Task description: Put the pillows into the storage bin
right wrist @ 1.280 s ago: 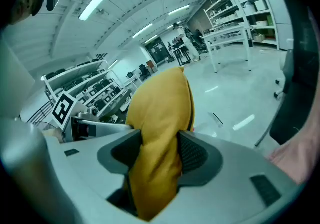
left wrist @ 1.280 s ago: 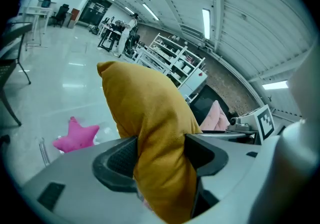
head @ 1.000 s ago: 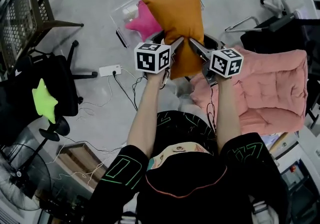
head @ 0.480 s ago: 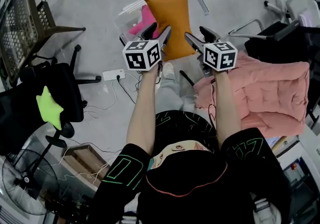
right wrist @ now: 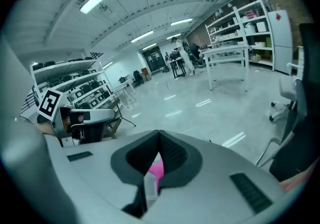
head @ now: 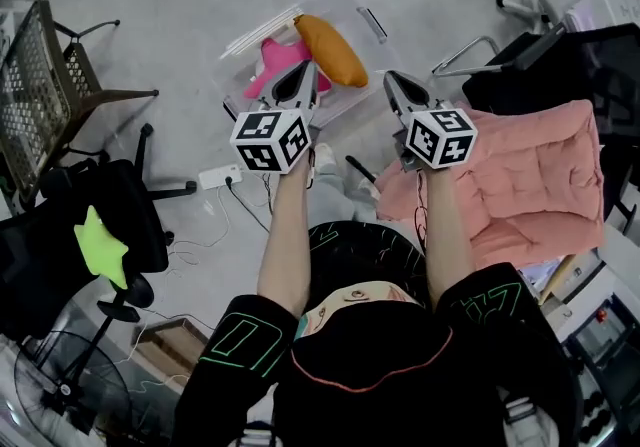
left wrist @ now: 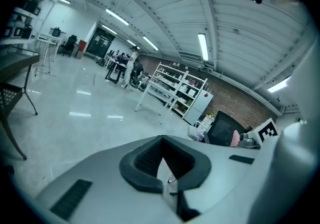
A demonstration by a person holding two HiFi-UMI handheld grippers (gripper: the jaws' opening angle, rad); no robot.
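The orange pillow [head: 330,48] lies in the clear storage bin [head: 372,23] on the floor, beside a pink star pillow [head: 272,65]. My left gripper [head: 307,69] hangs above the bin's near side, over the pink star. It is shut, its jaws having just closed with nothing between them. My right gripper [head: 391,79] is at the bin's near right corner and has likewise just closed empty. In the left gripper view the pads [left wrist: 150,155] meet at the tips. In the right gripper view the pads [right wrist: 172,155] meet too, with the pink pillow [right wrist: 156,172] showing below them.
A large pink quilted cushion [head: 530,185] lies on a seat at the right. A green star pillow [head: 102,245] rests on a black office chair [head: 60,225] at the left. A mesh chair [head: 40,65], a power strip [head: 220,175] with cables and a fan [head: 50,385] stand around.
The orange pillow, held up between both grippers a second ago, has been let go and now lies in the bin. Both grippers have drawn apart and shut.
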